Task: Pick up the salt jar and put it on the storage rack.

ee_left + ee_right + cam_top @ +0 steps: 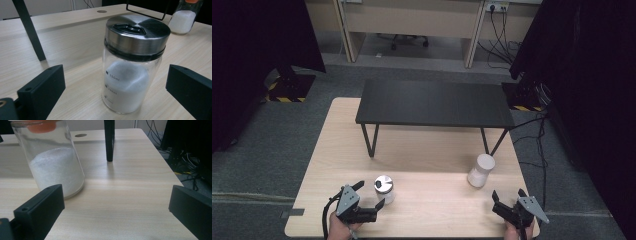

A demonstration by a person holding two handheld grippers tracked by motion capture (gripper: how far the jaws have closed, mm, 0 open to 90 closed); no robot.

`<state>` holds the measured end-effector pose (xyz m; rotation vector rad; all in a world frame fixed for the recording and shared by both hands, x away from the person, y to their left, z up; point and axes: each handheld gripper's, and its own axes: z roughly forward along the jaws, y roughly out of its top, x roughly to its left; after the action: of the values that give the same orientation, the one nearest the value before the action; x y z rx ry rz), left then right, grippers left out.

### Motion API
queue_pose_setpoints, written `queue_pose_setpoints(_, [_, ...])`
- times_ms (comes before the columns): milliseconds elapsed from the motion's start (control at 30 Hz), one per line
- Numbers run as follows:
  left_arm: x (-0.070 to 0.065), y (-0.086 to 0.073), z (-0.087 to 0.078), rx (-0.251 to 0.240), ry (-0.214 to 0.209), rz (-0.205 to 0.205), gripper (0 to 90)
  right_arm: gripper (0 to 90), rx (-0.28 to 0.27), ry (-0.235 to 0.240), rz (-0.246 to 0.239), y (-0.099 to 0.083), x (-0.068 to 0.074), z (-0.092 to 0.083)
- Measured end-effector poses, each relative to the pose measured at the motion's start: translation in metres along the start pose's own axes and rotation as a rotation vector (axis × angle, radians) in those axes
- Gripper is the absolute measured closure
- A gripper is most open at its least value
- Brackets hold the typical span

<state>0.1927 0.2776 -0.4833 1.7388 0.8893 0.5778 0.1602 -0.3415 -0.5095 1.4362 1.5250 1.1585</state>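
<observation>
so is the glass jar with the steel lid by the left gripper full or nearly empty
Roughly half full. In the left gripper view, white powder fills the glass jar with the steel lid to just above its upper printed mark, leaving clear glass beneath the lid.

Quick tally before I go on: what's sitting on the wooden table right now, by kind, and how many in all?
Glass jars holding white powder: 2, the steel-lidded jar and the orange-lidded jar
Black shelf stands: 1, the black stand
Total: 3
</observation>
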Motion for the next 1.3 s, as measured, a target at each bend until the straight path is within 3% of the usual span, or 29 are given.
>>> queue_pose_setpoints(133, [-0.004,0.001,0.005,0.005,-0.005,0.011,1.8,0.3,0.002,0.0,-0.004,0.0,0.0,0.0])
queue_pose_setpoints(233, [-0.008,0.002,0.01,0.008,-0.008,0.048,2.4,0.3,0.0,0.003,-0.001,0.0,0.0,0.0])
queue_pose_setpoints(433, [-0.009,0.004,0.017,0.014,-0.016,0.061,2.5,0.3,-0.002,-0.001,-0.006,0.0,0.001,0.0])
queue_pose_setpoints(500, [-0.01,0.004,0.018,0.014,-0.015,0.059,2.3,0.3,-0.002,-0.001,-0.007,0.0,0.001,0.0])
queue_pose_setpoints(600, [-0.01,0.002,0.024,0.003,-0.012,0.024,2.4,0.3,0.0,0.0,-0.006,0.0,0.001,0.0])
queue_pose_setpoints(733, [-0.01,0.002,0.027,0.009,-0.015,0.025,2.7,0.3,0.002,0.0,-0.009,0.0,0.001,0.0])
queue_pose_setpoints(1300, [-0.016,0.002,0.036,0.006,-0.01,0.051,22.3,0.3,0.012,-0.004,-0.029,0.002,0.003,0.001])
